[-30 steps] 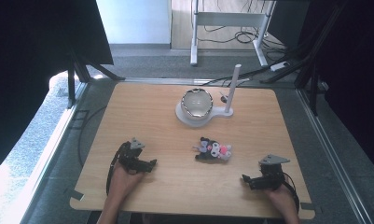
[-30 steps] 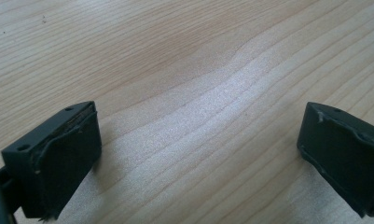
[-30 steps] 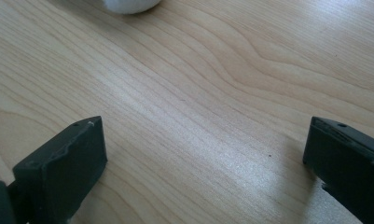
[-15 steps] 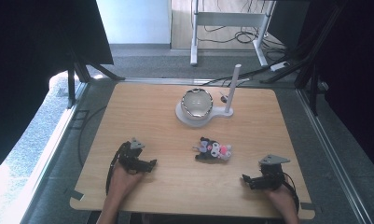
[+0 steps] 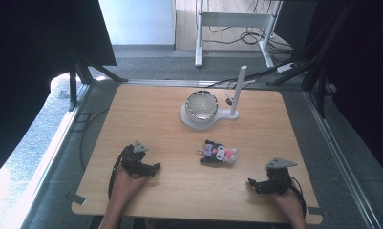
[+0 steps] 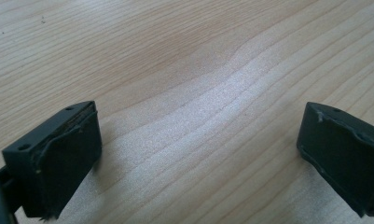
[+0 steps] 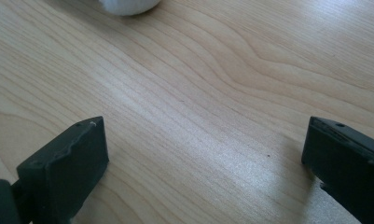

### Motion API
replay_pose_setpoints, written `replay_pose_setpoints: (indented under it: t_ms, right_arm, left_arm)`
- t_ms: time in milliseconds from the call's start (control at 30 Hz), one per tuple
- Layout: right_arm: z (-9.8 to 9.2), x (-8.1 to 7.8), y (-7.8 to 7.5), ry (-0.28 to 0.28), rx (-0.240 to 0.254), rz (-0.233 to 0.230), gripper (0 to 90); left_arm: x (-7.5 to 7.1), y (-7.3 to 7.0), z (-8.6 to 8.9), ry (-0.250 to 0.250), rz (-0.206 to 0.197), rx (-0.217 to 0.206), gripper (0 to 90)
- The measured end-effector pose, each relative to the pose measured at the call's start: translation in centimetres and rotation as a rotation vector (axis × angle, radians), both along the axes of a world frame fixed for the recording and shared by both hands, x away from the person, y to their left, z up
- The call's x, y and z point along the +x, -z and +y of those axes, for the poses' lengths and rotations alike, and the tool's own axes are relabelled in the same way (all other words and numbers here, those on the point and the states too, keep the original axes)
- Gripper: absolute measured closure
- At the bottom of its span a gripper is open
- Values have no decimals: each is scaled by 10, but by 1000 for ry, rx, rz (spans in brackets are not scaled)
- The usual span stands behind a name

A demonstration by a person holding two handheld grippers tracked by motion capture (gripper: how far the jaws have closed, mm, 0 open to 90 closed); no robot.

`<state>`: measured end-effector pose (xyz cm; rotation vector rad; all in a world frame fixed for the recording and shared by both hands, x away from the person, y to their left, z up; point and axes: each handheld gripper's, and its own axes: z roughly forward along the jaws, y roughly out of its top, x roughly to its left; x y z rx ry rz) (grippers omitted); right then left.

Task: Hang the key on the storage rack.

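Both grippers rest low on the wooden worktop (image 5: 151,119), jaws spread wide with nothing between them: left gripper (image 5: 153,168) near the front left, right gripper (image 5: 252,183) front right. A small plush toy (image 5: 218,154) (black, white, pink) lies between them, nearer the bowl (image 5: 201,106).

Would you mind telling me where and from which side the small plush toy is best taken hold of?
Probably across its dark middle, from above. The plush toy lies low and flat on the table, clear of the bowl stand, so the open right gripper, nearer, could straddle its narrow width.
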<state>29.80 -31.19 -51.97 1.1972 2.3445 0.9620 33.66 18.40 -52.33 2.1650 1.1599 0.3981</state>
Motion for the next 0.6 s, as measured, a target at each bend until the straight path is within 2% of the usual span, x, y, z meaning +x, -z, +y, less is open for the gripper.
replay_pose_setpoints:
  t_ms: [267,500,600]
  right_arm:
    - [0,1,-5,0,13,-1,3]
    - [0,4,-14,-22,-23,-16,0]
    - [1,6,-16,-42,-44,-4,0]
  left_arm:
    - [0,0,0,0,0,0,0]
    - [0,0,0,0,0,0,0]
    - [0,0,0,0,0,0,0]
